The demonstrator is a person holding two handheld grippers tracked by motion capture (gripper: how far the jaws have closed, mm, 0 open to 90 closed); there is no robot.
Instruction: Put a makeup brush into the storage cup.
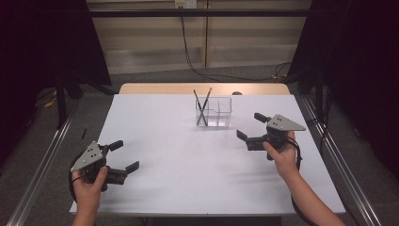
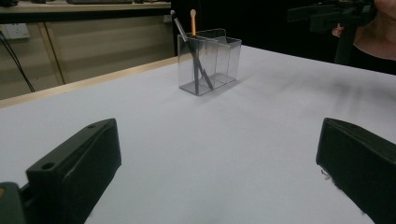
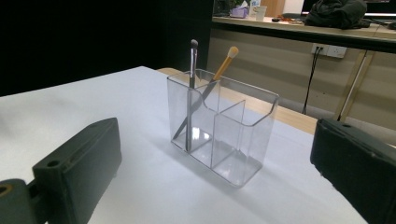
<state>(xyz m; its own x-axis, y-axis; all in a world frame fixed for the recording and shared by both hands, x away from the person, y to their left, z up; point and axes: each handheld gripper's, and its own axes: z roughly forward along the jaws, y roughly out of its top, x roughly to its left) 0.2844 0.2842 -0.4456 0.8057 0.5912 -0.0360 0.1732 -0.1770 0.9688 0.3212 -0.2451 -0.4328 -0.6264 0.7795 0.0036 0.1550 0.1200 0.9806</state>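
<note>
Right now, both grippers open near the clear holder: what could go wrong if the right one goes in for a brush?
1. The clear holder looks light and stands free on the table; a nudge from the right gripper could slide or tip it.
2. The two brushes cross in one compartment, so pulling one may drag the other out.
3. The left gripper is far off, likely too far to steady the holder.

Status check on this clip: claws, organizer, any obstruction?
Left claw open, empty. Right claw open, empty, nearest the clear organizer. Two brushes crossed in one compartment. Nothing between.
</note>
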